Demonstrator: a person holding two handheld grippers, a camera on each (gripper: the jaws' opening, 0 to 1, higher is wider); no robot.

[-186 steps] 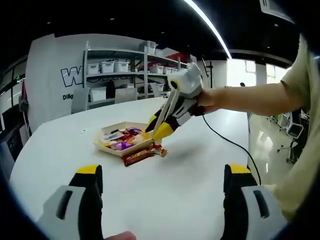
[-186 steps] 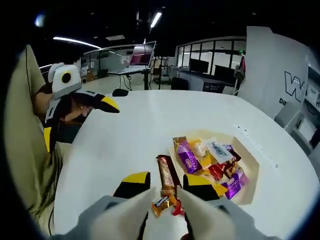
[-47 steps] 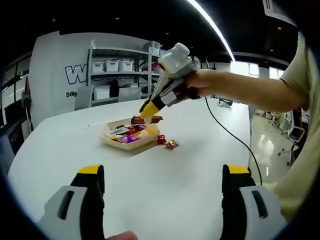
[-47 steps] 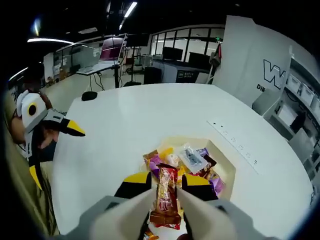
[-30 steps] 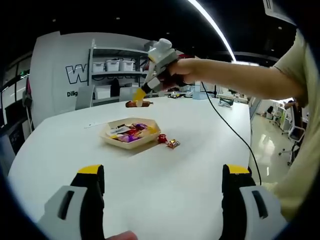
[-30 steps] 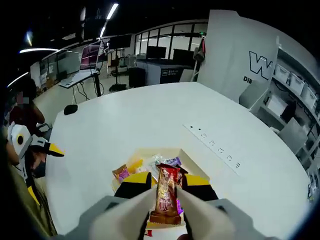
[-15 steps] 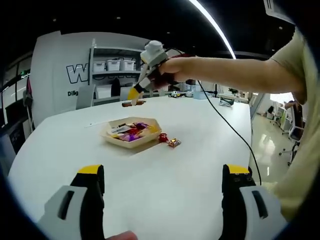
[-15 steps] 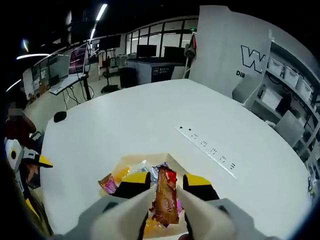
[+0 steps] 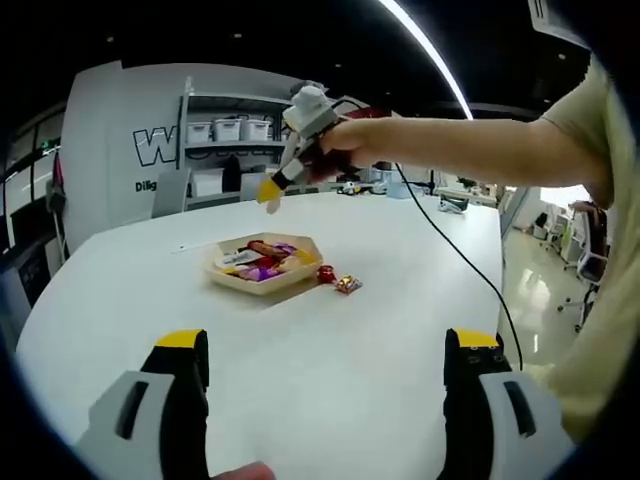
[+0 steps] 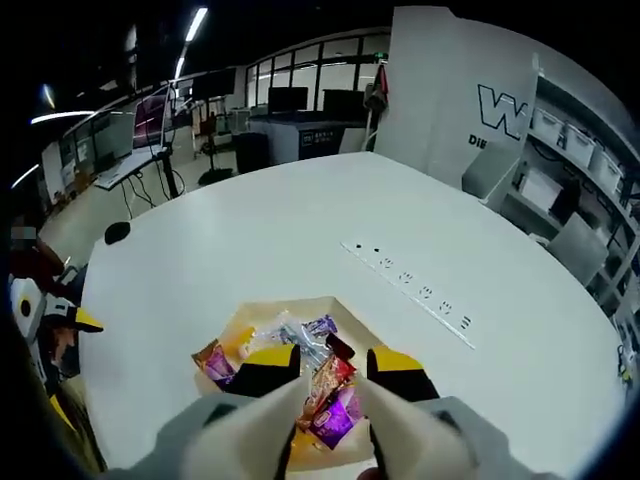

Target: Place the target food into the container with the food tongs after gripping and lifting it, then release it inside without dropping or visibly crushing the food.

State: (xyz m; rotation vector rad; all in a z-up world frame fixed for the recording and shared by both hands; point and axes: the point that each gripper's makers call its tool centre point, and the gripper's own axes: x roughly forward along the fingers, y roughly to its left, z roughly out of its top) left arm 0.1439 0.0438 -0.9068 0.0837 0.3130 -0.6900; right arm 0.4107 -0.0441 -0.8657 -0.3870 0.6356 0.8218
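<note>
Claw (image 10: pixel 318 372) in my right hand hung with jaws apart above the tray (image 10: pixel 357 332) at lower centre, the snack bar (image 10: pixel 326 385) lying inside, so I judged a straight upward retreat safest, left claw (image 9: pixel 322 352) idle and apart.

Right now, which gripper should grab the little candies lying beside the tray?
Probably the right gripper. It hangs above the beige paper tray with its jaws empty, near the two red-and-gold wrapped candies on the white table. The left gripper sits low at the near edge, farther off.
</note>
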